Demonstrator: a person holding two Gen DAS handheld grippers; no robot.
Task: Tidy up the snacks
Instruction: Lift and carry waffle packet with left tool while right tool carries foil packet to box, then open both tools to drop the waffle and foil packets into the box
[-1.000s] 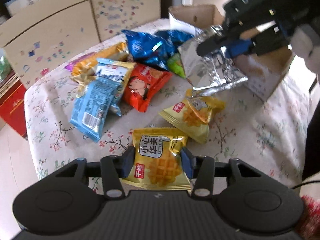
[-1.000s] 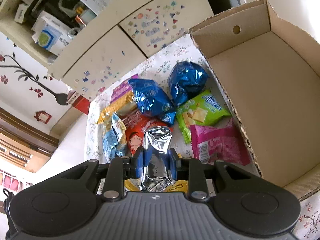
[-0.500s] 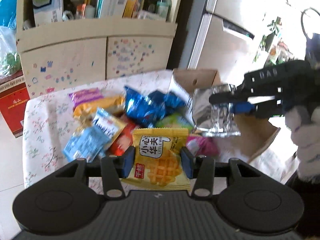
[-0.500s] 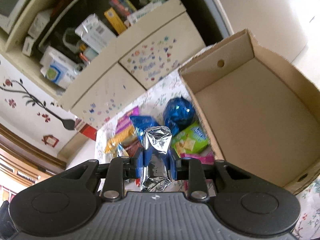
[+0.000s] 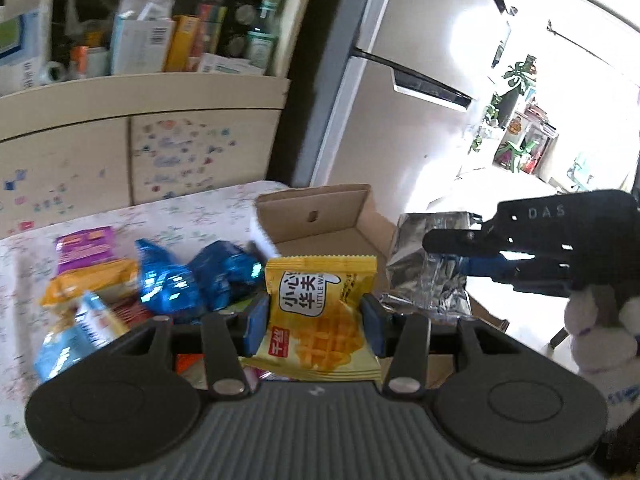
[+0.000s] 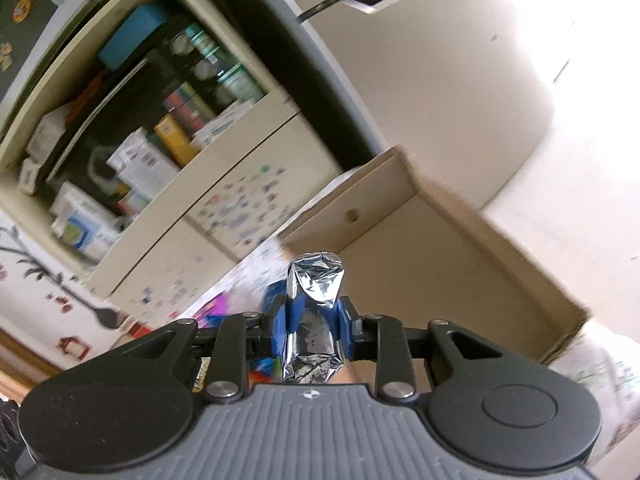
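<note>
My left gripper (image 5: 314,322) is shut on a yellow waffle snack packet (image 5: 320,316) and holds it above the table, in front of the open cardboard box (image 5: 320,220). My right gripper (image 6: 312,326) is shut on a crumpled silver foil packet (image 6: 314,308); in the left wrist view that gripper (image 5: 452,252) holds the foil packet (image 5: 428,264) over the box's right side. The box (image 6: 440,264) lies ahead of the right gripper. Blue foil packets (image 5: 192,280), an orange-yellow packet (image 5: 88,284) and a purple packet (image 5: 82,246) lie on the table to the left.
The floral tablecloth (image 5: 180,212) covers the table. A cream cabinet (image 5: 140,136) with cluttered shelves stands behind it. A white fridge (image 5: 400,100) is behind the box. A light blue packet (image 5: 72,340) lies at the near left.
Both grippers have risen and tilted up, each carrying its packet. The view now looks at the cabinet and fridge, with the table lower in frame. The right gripper has moved toward the box.
</note>
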